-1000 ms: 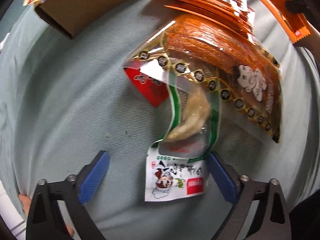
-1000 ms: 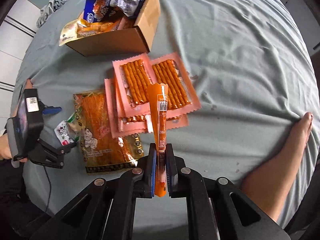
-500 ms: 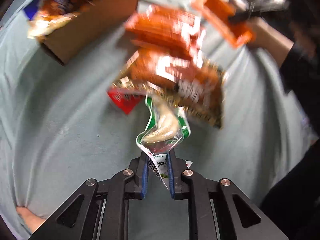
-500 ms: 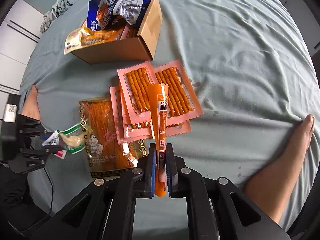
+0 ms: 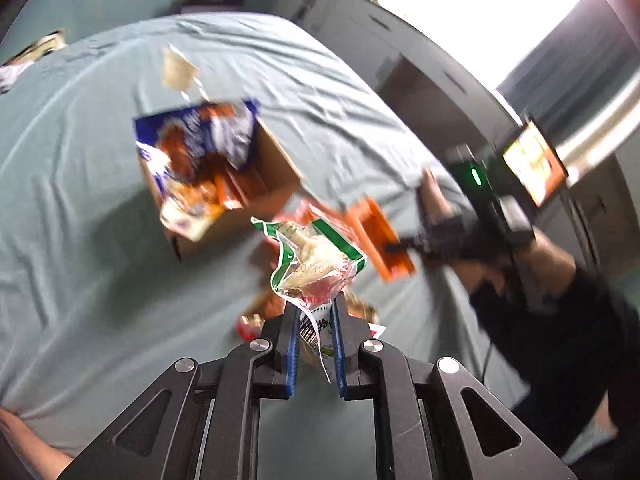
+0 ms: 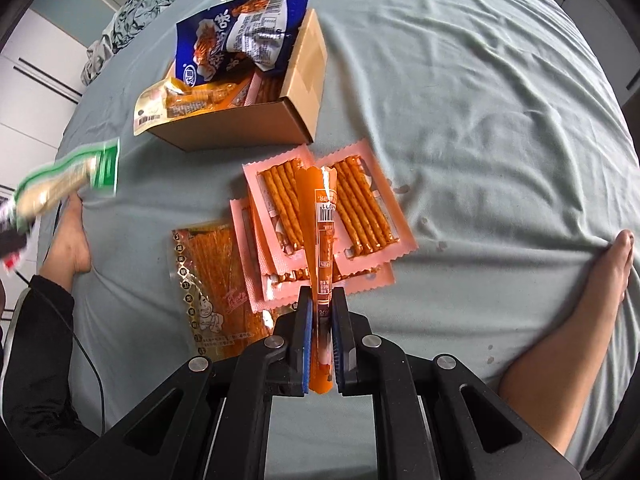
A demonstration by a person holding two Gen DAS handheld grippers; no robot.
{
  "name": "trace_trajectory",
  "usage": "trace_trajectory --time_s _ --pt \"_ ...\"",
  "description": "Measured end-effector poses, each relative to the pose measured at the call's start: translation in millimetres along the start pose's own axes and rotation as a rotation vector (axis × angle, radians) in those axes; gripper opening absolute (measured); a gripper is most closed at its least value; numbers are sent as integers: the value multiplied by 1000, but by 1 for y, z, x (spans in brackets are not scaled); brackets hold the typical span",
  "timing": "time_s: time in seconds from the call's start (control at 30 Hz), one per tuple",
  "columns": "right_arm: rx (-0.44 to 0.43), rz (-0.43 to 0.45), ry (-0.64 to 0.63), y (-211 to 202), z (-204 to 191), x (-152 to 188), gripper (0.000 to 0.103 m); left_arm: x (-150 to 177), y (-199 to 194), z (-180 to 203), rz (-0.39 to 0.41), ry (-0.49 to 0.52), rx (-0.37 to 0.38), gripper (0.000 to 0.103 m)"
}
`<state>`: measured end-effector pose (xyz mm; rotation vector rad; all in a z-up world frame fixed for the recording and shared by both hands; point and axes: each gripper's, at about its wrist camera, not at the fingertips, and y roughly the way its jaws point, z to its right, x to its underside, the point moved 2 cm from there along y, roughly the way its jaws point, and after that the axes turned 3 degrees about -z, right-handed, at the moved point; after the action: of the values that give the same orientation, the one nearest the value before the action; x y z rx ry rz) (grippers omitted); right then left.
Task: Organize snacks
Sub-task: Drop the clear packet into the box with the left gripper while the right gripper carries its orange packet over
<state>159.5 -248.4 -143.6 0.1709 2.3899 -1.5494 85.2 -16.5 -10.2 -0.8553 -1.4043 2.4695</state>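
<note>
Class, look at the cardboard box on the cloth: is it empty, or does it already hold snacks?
It holds snacks. The cardboard box is open-topped, with a blue packet and orange packets sticking out.

A pale green bedsheet spreads wide; beyond it, a dark cabinet beneath a bright window.

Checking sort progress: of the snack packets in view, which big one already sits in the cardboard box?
The blue bag, standing out of the cardboard box. The gold-edged orange pack and pink stick packets lie on the cloth.
</note>
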Motion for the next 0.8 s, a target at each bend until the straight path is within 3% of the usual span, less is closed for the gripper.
trace_trajectory --time_s 0.17,0.37,0.43,0.57,0.8 --pt "-41 25 6 -6 0 -2 7 -30 6 -13 97 -48 -117 12" --pt "-24 -15 1 10 2 1 7 -69 16 -35 221 -138 -198 13" --pt "-15 -34 -10 15 0 3 7 -83 22 -41 280 -156 -239 17" --pt "-7 -48 -21 21 -3 3 7 -85 45 -52 228 -188 -295 31" --pt "-21 23 11 8 -4 -5 7 -53 53 -62 142 -123 -394 60"
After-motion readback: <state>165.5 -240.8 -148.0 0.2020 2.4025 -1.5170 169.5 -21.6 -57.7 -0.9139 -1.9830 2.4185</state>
